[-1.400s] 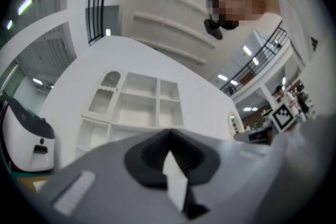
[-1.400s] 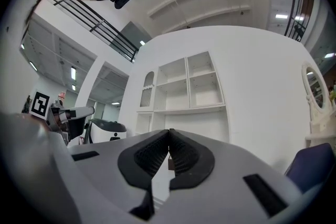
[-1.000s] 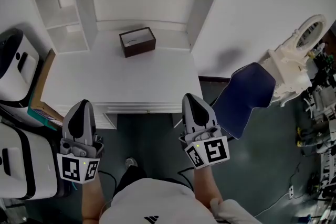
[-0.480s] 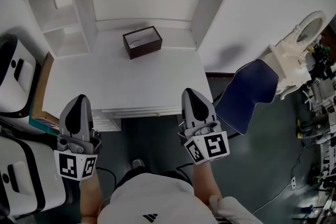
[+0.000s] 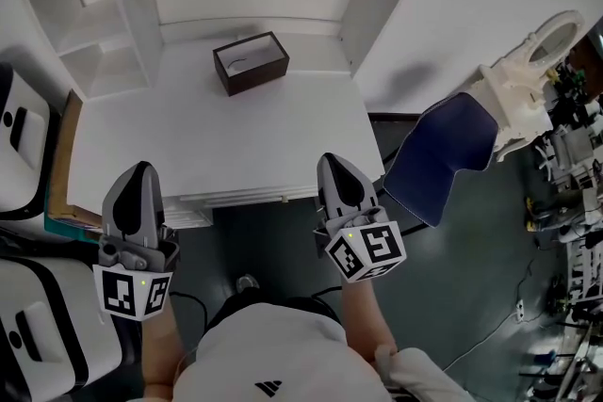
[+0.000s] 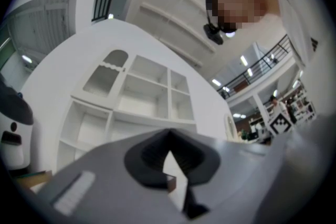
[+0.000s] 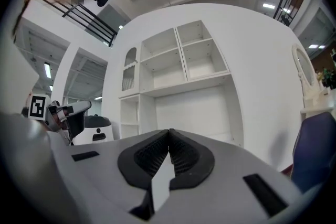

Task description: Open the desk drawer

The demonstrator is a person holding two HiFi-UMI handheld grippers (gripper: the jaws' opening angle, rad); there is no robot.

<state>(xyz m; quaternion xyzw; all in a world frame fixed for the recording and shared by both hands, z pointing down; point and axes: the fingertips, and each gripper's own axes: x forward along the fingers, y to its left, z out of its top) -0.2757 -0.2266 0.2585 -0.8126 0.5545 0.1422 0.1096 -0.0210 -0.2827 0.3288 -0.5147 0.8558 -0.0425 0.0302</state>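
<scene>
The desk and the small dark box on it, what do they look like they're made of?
The desk looks like white painted or laminated board: smooth, matte, no grain showing. The box may be dark brown wood or stiff card: straight thin walls, open top, dull surface.

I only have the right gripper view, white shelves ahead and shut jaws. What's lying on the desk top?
Observer: One dark brown open rectangular box, at the back of the white desk.
Operator: Where is the other gripper?
Observer: The left gripper is by the desk's front left corner, jaws together, holding nothing.
Operator: And the drawer?
Observer: A white drawer front shows under the desk's front edge, between the left gripper and the right gripper. It looks shut.
</scene>
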